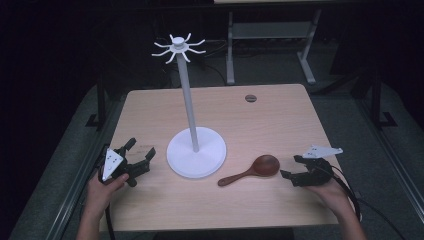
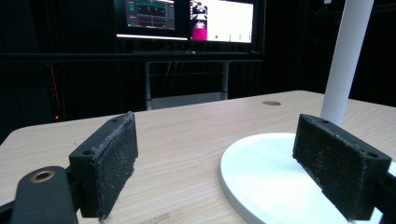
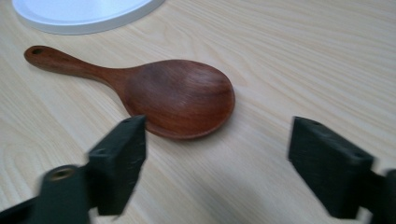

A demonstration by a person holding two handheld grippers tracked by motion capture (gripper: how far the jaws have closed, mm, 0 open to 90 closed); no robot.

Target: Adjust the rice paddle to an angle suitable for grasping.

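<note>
just right of the white hook stand [image 1: 196, 150], beside its round base, lies a dark wooden rice spoon [image 1: 251, 170], flat on the light wooden table [image 1: 280, 115], bowl turned away from the stand and handle pointing back toward the base. right of the spoon's bowl the right gripper [image 1: 295, 167] hovers with its jaws spread wide and nothing between them; in the right gripper view the spoon [image 3: 159, 93] sits ahead of the open pads, near but untouched, with a small hole visible at the handle's end. on the far side of the stand from the spoon, the left gripper [image 1: 140, 152] rests near the table's left edge, jaws likewise wide and empty, and the left gripper view looks past them at the stand's base [image 2: 261, 177] and pole. judging from this, the work is at its very start: the spoon is not yet picked up, and if it is meant for the ring of hooks at the stand's top [image 1: 178, 48], then grasping, lifting and hanging all remain. no brand or label shows on the spoon, stand or table; the monitors [image 2: 187, 18] beyond the table show windows whose text is too small to read.
</note>
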